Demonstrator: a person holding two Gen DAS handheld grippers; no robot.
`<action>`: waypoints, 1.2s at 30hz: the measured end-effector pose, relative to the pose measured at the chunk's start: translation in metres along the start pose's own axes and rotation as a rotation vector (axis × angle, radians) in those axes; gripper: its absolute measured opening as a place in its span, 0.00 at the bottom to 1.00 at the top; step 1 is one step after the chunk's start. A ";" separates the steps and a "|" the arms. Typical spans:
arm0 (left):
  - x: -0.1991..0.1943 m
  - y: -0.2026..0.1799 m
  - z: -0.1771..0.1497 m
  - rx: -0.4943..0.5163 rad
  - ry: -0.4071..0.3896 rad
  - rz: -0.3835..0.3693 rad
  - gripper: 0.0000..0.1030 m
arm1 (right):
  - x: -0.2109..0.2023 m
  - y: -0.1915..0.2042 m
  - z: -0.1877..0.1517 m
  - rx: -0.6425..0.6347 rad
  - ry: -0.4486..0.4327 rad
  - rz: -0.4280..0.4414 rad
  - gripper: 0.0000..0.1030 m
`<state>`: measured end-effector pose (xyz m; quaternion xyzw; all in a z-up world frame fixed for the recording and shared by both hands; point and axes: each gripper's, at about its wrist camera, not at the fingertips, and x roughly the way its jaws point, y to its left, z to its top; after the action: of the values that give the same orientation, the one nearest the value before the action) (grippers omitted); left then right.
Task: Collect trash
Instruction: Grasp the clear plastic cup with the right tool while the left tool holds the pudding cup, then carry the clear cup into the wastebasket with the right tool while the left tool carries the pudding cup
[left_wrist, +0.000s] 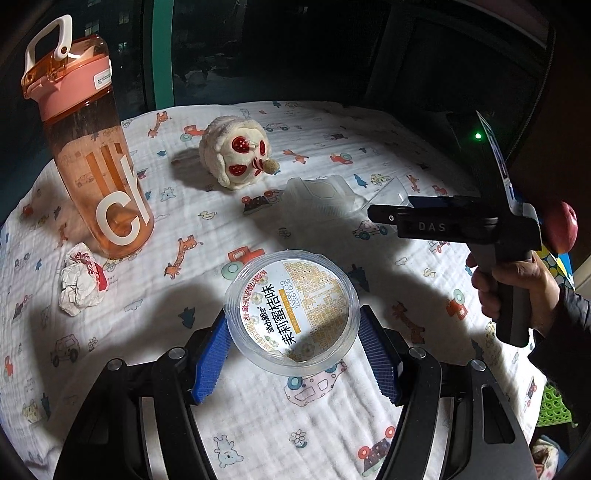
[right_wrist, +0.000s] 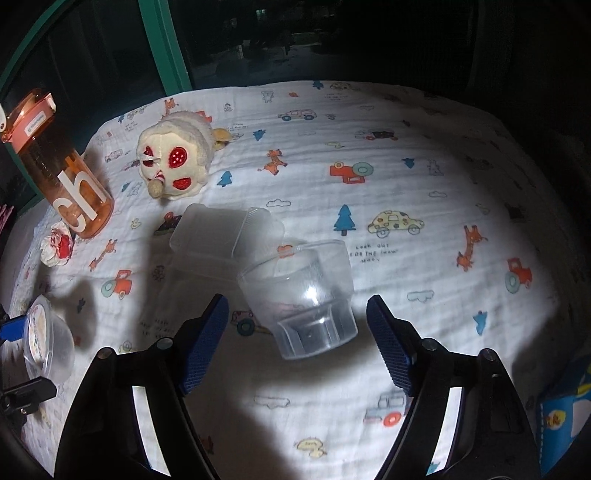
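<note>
Left gripper (left_wrist: 291, 350) pinching sealed jelly cup (left_wrist: 291, 310) at its sides; right gripper (right_wrist: 295, 343) spread around clear plastic cup (right_wrist: 303, 295). Probably light, slick, crushable; grip mid-wall.
</note>
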<state>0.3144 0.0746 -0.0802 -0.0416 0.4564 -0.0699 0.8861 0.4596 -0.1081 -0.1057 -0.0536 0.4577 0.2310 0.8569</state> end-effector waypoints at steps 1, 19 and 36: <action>0.000 0.001 0.000 0.000 0.000 0.002 0.63 | 0.002 0.000 0.001 0.000 0.005 0.003 0.72; -0.027 -0.015 -0.006 0.002 -0.022 -0.004 0.63 | -0.074 0.015 -0.036 0.047 -0.044 0.040 0.60; -0.071 -0.082 -0.041 0.069 -0.044 -0.069 0.63 | -0.191 0.013 -0.134 0.146 -0.091 -0.021 0.60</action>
<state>0.2336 0.0050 -0.0356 -0.0283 0.4323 -0.1150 0.8939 0.2617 -0.2036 -0.0265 0.0147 0.4332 0.1905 0.8808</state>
